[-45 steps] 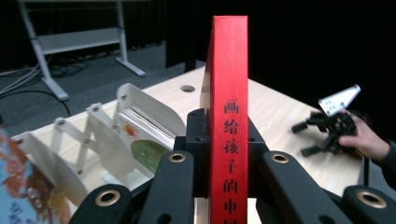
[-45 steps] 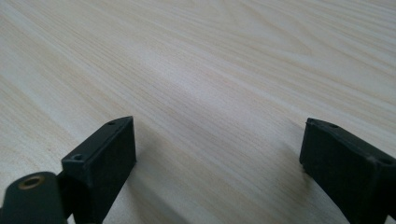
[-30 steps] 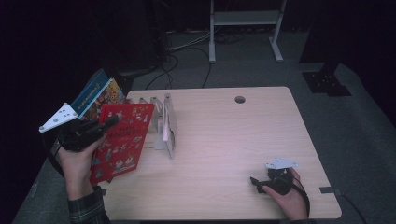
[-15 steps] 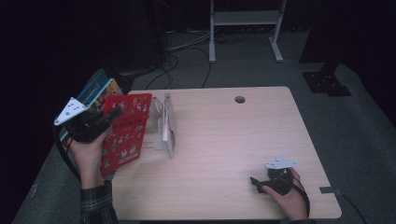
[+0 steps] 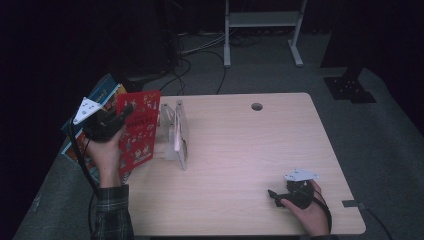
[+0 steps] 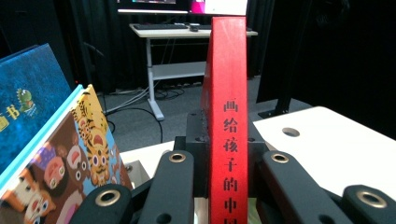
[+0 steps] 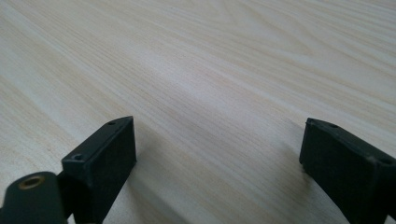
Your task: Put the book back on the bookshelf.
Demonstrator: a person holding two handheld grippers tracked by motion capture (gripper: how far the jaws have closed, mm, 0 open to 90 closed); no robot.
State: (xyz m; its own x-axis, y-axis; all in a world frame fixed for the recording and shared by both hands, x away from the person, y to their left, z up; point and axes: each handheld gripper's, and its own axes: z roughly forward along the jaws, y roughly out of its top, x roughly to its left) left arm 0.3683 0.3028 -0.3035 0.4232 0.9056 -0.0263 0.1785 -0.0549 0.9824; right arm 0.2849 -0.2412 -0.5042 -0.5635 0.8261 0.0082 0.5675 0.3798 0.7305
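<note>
- While the person's two hands work at it, the pale wooden counter (image 5: 240,165) spreads across the high view, with a small round hole (image 5: 257,106) near its far edge.
- At the counter's left edge, a stack of picture books (image 5: 107,92) leans, one with a blue cover and one with tiger faces; in the left gripper view they stand to the left of the claw.
- Next in size, the red book (image 5: 140,130) is held up on its edge, off the counter, just left of the clear book stand (image 5: 175,135); whether it touches the stand I cannot tell.
- That stand sits upright on the counter's left half, its dividers running front to back.
- Smaller, the left claw (image 6: 229,163) grips the red book by its spine, which rises straight between the black jaws with dark characters printed down it.
- Last, the right claw (image 7: 219,154) rests low near the counter's front right corner, well apart from the books, its jaws wide with bare wood between them.
</note>
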